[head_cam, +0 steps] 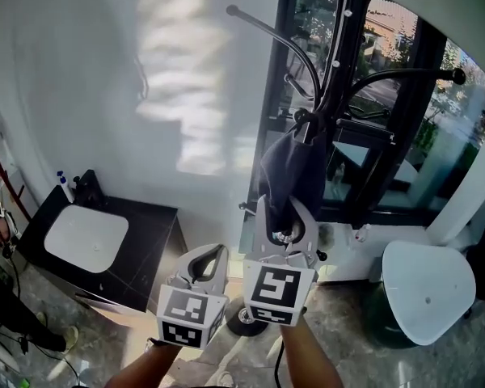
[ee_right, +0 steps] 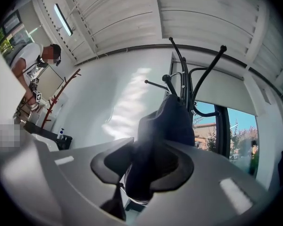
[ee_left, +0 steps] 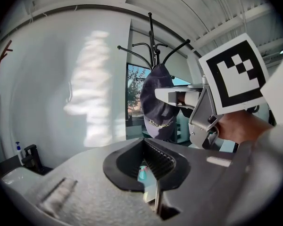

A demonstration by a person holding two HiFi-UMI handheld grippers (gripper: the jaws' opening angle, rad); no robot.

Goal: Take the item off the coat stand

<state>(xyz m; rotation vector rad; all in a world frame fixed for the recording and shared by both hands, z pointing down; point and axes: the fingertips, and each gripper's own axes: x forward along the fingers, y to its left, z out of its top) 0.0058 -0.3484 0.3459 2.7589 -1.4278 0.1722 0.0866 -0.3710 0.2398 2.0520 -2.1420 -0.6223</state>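
Your right gripper fingers clamp the dark blue cap at centre frame, ready to lift it off the coat stand; your left gripper fingers are closed and empty.

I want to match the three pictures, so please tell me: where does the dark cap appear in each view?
Head view: the dark cap hangs at centre, on the coat stand.
Left gripper view: centre, slightly right.
Right gripper view: centre, large and close.
Shared landmark: the black coat stand, visible in all three.
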